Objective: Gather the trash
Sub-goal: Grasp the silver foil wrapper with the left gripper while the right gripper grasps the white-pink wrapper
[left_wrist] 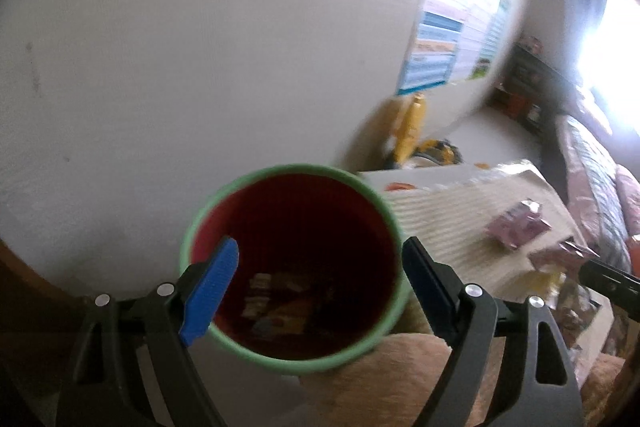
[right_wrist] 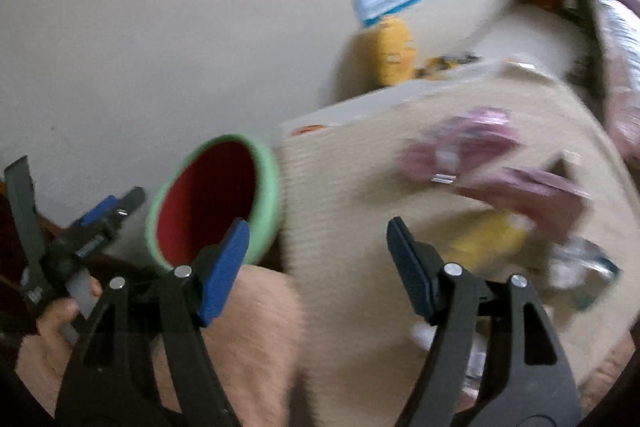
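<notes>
Green-rimmed bin (left_wrist: pixel 294 263) w/ a red inside sits lower centre of the left wrist view, mouth up, several wrappers (left_wrist: pixel 276 301) lying at its bottom; in the right wrist view the same bin shows at centre left. More trash is still out on the beige ribbed surface (right_wrist: pixel 344 195): pink packets (right_wrist: pixel 472 143) at centre right of the right view, a yellow wrapper (right_wrist: pixel 486 237) below them, other bits at lower right too blurred to tell. Left hand-held gripper (left_wrist: pixel 320 279) hangs over the bin, blue pads spread wide to either side of the rim, nothing between them; it also shows at far left of the right view, w/ a hand (right_wrist: pixel 60 311) on its handle. Right hand-held gripper (right_wrist: pixel 316 267) has its jaws apart too, empty, above the surface's near edge beside the bin. Peach cloth (right_wrist: pixel 248 327) fills the bottom of both views. Behind: pale wall, a poster (left_wrist: pixel 452 39) upper right, a yellow item (left_wrist: pixel 410 125) below it, bright window at far right.
</notes>
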Demonstrator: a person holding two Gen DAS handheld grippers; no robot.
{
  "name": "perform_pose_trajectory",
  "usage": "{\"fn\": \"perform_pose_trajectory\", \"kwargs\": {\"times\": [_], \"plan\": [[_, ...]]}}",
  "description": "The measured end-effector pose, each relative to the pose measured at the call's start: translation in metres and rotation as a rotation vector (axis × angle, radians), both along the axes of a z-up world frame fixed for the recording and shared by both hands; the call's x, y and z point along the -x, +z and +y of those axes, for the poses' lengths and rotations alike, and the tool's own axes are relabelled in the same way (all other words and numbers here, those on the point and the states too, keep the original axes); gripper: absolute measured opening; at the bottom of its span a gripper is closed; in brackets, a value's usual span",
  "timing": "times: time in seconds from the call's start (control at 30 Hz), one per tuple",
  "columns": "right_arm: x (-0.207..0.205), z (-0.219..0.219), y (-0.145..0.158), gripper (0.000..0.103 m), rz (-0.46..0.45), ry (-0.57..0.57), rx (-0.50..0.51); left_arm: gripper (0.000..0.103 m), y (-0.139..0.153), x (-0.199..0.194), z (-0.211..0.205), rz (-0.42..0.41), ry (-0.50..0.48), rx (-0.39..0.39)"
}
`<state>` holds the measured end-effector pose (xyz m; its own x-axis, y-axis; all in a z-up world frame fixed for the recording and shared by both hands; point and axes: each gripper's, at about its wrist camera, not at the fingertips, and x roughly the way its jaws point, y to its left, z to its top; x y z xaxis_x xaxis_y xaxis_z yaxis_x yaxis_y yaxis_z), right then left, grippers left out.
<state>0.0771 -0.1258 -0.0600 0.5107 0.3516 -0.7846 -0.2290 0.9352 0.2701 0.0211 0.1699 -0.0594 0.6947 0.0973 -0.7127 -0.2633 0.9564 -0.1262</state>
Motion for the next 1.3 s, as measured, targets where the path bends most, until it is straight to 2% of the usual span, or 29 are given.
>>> {"fn": "perform_pose_trajectory", "kwargs": {"times": [0.2, 0.33, 0.4, 0.5, 0.63, 0.73, 0.83, 0.97, 1.07, 1.1, 1.17, 1.2, 1.3], "plan": [[0.022, -0.103, -0.017, 0.07, 0.024, -0.222, 0.068, 0.08, 0.007, -0.004, -0.054, -0.003, -0.146, -0.009], [0.031, -0.152, -0.04, 0.07, 0.076, -0.354, 0.014, 0.08, 0.004, -0.004, -0.095, 0.03, -0.259, -0.006], [0.032, -0.163, -0.046, 0.07, 0.078, -0.382, 0.012, 0.08, 0.0, -0.001, -0.118, 0.053, -0.331, -0.01], [0.034, -0.171, -0.052, 0.07, 0.075, -0.389, 0.022, 0.08, -0.011, 0.001, -0.166, 0.111, -0.491, -0.026], [0.038, -0.18, -0.063, 0.074, 0.101, -0.393, -0.001, 0.08, -0.033, 0.003, -0.214, 0.206, -0.622, 0.038], [0.038, -0.191, -0.068, 0.074, 0.12, -0.417, -0.043, 0.08, -0.05, 0.002, -0.249, 0.266, -0.699, 0.037], [0.041, -0.198, -0.068, 0.074, 0.117, -0.435, -0.073, 0.08, -0.064, -0.004, -0.274, 0.304, -0.734, 0.01], [0.042, -0.202, -0.07, 0.074, 0.127, -0.44, -0.104, 0.08, -0.082, -0.012, -0.295, 0.396, -0.773, 0.023], [0.041, -0.202, -0.072, 0.075, 0.139, -0.43, -0.113, 0.078, -0.086, -0.012, -0.3, 0.378, -0.758, -0.012], [0.041, -0.2, -0.072, 0.075, 0.143, -0.424, -0.11, 0.074, -0.086, -0.014, -0.298, 0.373, -0.749, -0.007], [0.041, -0.198, -0.074, 0.077, 0.154, -0.41, -0.1, 0.053, -0.084, -0.017, -0.295, 0.366, -0.732, 0.017], [0.041, -0.197, -0.075, 0.078, 0.159, -0.407, -0.097, 0.048, -0.081, -0.017, -0.292, 0.358, -0.727, 0.019], [0.042, -0.195, -0.078, 0.078, 0.174, -0.403, -0.096, 0.018, -0.074, -0.016, -0.285, 0.349, -0.729, 0.033]]}}
